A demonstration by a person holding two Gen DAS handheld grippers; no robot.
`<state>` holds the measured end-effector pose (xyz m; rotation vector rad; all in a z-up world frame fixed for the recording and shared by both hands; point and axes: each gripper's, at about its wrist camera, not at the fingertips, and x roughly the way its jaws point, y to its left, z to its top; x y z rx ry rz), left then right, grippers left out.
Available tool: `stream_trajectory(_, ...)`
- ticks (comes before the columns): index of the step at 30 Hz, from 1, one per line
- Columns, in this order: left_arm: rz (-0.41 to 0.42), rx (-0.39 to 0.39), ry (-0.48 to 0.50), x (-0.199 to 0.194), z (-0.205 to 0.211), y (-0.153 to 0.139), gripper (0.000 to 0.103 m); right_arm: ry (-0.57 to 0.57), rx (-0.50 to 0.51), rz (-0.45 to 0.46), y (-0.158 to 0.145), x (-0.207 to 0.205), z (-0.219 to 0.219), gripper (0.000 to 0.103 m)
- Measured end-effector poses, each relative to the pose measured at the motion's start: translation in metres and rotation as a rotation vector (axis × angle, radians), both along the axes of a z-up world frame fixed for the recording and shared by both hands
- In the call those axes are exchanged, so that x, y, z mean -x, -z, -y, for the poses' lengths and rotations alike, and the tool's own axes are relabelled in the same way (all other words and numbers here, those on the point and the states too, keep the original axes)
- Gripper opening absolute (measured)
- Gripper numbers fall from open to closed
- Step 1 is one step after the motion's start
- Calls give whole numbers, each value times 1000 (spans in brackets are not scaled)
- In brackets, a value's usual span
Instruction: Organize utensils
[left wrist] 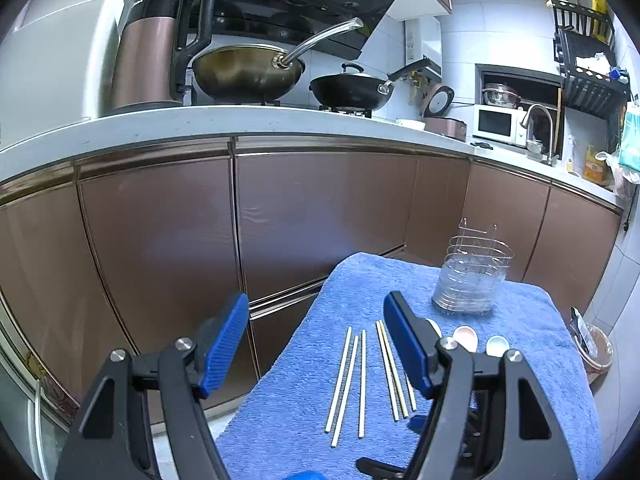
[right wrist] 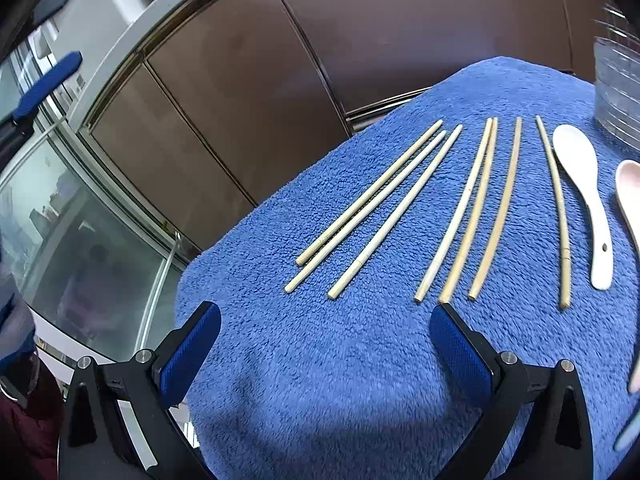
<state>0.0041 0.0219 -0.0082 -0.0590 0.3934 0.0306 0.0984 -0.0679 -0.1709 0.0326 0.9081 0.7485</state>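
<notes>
Several pale wooden chopsticks (right wrist: 404, 208) lie side by side on a blue towel (right wrist: 360, 360). A white spoon (right wrist: 584, 196) and a pink spoon (right wrist: 630, 196) lie to their right. A wire utensil holder (left wrist: 472, 272) with a clear cup stands at the towel's far right. My right gripper (right wrist: 326, 342) is open and empty, low over the towel just in front of the chopstick ends. My left gripper (left wrist: 316, 340) is open and empty, higher up over the towel's left edge; the chopsticks (left wrist: 360, 376), the pink spoon (left wrist: 466, 336) and a light blue spoon (left wrist: 498, 344) show beyond it.
Brown cabinet doors (left wrist: 320, 208) stand behind the towel under a white counter (left wrist: 240, 120) with two woks, a microwave and a sink. A glass-fronted door (right wrist: 80, 240) is at the left. A bin (left wrist: 596, 348) stands right of the towel.
</notes>
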Motion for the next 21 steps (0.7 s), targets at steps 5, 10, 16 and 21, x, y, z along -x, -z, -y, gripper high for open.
stream_trajectory(5, 21, -2, 5, 7, 4, -6, 68, 70, -10, 74, -32, 46, -25, 103)
stream_trajectory(10, 43, -6, 29, 17, 15, -14, 68, 199, -3, 218, -82, 53, 18, 103)
stream_trajectory(16, 74, -13, 67, 32, 31, -28, 68, 402, 58, 441, -143, 116, 41, 103)
stream_trajectory(21, 100, -23, 86, 46, 43, -37, 68, 543, 98, 560, -164, 140, 92, 103)
